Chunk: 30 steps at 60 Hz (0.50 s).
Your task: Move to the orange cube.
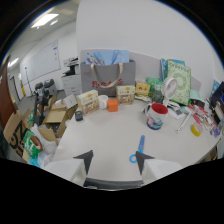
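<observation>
A: How far along are we?

B: Barely begun, we'd judge. Our tongs [113,159] hang released and empty over the near edge of the pale grey desk [100,137].

A: And the small orange cube [112,105]?

B: It sits well beyond the fingertips, at the far side, between two printed cardboard boxes [88,101] and before the grey tote bag [107,76]. We have the whole approach left.

Table [100,137]: white, fills the middle of the frame.
Scissors [138,149]: blue handles, lower centre of the table.
Mug [156,116]: red and white, right of centre.
Tote bag [107,76]: grey, upper centre, at the table's far edge.
Cardboard boxes [52,117]: open, on the floor at left.
Tape roll [196,130]: yellow, far right.
</observation>
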Motion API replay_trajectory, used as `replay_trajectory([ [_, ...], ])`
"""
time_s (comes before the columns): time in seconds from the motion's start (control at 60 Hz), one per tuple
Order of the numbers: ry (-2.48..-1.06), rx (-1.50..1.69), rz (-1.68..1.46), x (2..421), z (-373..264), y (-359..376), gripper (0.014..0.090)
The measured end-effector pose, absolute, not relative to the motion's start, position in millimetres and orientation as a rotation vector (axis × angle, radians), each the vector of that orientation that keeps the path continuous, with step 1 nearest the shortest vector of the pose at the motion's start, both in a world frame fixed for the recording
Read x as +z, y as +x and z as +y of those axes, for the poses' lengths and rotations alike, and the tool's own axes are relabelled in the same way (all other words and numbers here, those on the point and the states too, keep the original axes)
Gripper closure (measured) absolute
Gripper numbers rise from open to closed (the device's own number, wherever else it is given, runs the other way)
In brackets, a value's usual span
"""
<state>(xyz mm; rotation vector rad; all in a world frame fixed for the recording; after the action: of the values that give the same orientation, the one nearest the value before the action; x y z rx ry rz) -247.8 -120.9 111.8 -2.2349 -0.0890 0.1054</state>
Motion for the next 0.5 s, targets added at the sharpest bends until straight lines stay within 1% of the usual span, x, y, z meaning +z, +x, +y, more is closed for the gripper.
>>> replay_trajectory([
  [0.5,-2.222,0.101,-0.085,115.4,-127.5,-248.0,0.0206],
])
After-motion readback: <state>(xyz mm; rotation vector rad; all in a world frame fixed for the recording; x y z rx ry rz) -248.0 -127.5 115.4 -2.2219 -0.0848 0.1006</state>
